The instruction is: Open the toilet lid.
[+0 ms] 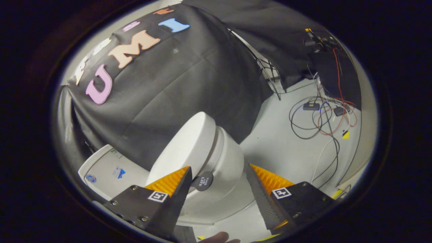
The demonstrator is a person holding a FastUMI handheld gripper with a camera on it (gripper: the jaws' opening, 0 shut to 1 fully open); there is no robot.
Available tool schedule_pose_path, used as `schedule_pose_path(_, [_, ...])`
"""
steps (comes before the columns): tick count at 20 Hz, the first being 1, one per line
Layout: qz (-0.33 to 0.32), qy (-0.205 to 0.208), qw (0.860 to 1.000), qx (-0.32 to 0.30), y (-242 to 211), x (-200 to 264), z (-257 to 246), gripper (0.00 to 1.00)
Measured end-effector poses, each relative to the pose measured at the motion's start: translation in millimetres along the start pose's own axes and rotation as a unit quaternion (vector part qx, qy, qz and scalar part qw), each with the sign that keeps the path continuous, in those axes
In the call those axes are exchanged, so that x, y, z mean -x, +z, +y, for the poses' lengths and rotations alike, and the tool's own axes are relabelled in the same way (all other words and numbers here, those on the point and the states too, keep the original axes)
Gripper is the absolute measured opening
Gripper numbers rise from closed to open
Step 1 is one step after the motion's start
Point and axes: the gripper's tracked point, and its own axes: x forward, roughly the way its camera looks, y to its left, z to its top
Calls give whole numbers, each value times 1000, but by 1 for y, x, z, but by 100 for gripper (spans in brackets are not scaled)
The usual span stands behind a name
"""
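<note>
The white floor spreads out beyond me with a tangle of cables lying well off by the far wall, and on it stands the white toilet. Its lid looks raised, tilted back toward the tank. My fingers are spread apart around the bowl's side, gripping nothing, a small dark round tag just beside one.
</note>
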Motion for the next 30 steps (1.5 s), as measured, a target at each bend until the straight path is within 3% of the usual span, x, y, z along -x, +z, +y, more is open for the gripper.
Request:
schedule_pose_path(2, [16, 8, 999, -31, -9, -9, 5, 96])
schedule_pose_path(5, [83, -21, 994, -62, -40, -23, -2, 73])
schedule_pose_path(8, [58, 8, 991, -120, -27, -25, 12, 72])
schedule_pose_path(10, [52, -13, 989, -141, -28, -27, 4, 72])
schedule_pose_path(13, [71, -4, 987, -146, -37, -30, 15, 29])
schedule_pose_path(18, [74, 19, 988, -133, -32, -26, 35, 30])
schedule_pose_path(25, [77, 0, 983, -166, -35, -34, 35, 30])
schedule_pose_path(26, [73, 1, 982, -173, -26, -5, 24, 30])
schedule_pose_path(27, [75, -11, 980, -183, -29, -31, 26, 4])
schedule_pose_path(30, [72, -16, 978, -193, -27, -29, 30, 6])
